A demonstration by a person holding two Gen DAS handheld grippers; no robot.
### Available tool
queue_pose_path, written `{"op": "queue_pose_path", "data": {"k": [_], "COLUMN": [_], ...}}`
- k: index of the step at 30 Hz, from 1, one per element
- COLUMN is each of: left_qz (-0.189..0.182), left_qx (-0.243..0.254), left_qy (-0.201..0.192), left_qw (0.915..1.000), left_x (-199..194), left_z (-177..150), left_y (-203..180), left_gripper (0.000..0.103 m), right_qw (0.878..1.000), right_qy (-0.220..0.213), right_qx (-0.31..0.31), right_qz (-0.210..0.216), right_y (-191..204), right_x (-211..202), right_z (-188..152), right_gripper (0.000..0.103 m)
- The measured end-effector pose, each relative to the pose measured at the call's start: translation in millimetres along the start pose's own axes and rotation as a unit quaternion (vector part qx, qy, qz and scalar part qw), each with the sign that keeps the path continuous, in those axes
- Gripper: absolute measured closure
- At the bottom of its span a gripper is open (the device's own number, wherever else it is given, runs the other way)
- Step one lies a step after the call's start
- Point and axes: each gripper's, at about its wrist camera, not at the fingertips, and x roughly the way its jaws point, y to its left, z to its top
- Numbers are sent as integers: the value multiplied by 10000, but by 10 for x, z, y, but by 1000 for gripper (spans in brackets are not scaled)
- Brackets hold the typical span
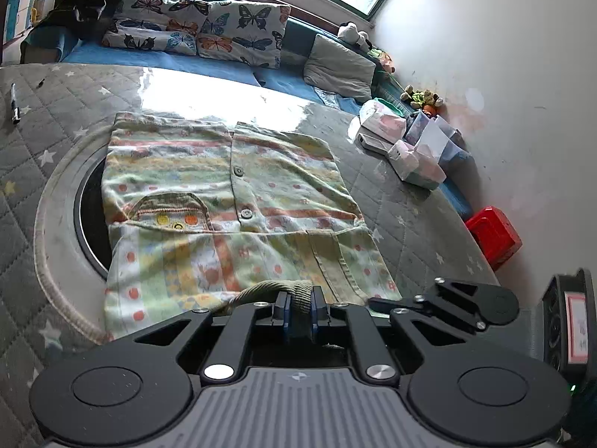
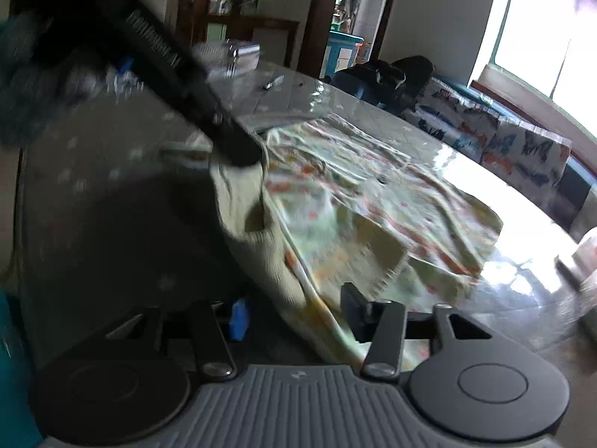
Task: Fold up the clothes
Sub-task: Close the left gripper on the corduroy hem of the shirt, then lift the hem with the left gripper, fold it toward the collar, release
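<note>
A small patterned child's garment [image 1: 231, 201] with buttons, a front pocket and olive ribbed trim lies on a glass-topped table, its near part folded over. My left gripper [image 1: 299, 308] is shut on the olive ribbed trim [image 1: 298, 293] at the garment's near edge. The right gripper also shows in the left wrist view [image 1: 447, 304], just right of it. In the blurred right wrist view the garment [image 2: 373, 201] hangs between the wide-open fingers of my right gripper [image 2: 296, 313]. The left gripper [image 2: 231, 145] holds the trim above it.
The table [image 1: 44, 119] carries a grey star-quilted cover under glass. A pen [image 1: 15, 104] lies far left. Boxes and packets [image 1: 410, 149] sit at the right edge. A red stool [image 1: 494, 233] stands by the wall. Butterfly cushions [image 1: 209, 30] line the bench behind.
</note>
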Motion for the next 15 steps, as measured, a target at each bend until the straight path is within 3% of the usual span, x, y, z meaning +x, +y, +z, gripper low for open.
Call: {"op": "queue_pose_path", "data": {"k": [2,4,6,8,9,15], "left_qz": [39,127,259,501,612,1281], "left_qx": [93,225,387,700,841,1662], "left_qy": [1,-26,-106,-297,-359,-652], "left_qw": [9999,9997,9989,9958,9939,9756], "left_x": [-12,-63,-144,-237,-258,-302], "left_z": [-19,-71,-140,-243,-289,-530], "left_y": [3,22,45,56,57,56], "left_gripper": [91,87,77,54,49,44], "right_qw": [9995,9987,9974,9957,9947,9892], "right_qy": [28,0,-38,-77,-96,-231], "right_qx": [259,465,660,855,952,1379], "right_qz": [157,228,283,338,366,432], "right_y": [-59,-128,-200,-272,-307,-479], "right_x": [93,103,99,94,91,69], "right_z": [74,123,168,213,236,349], "right_gripper": [80,85,89,89,90,91]}}
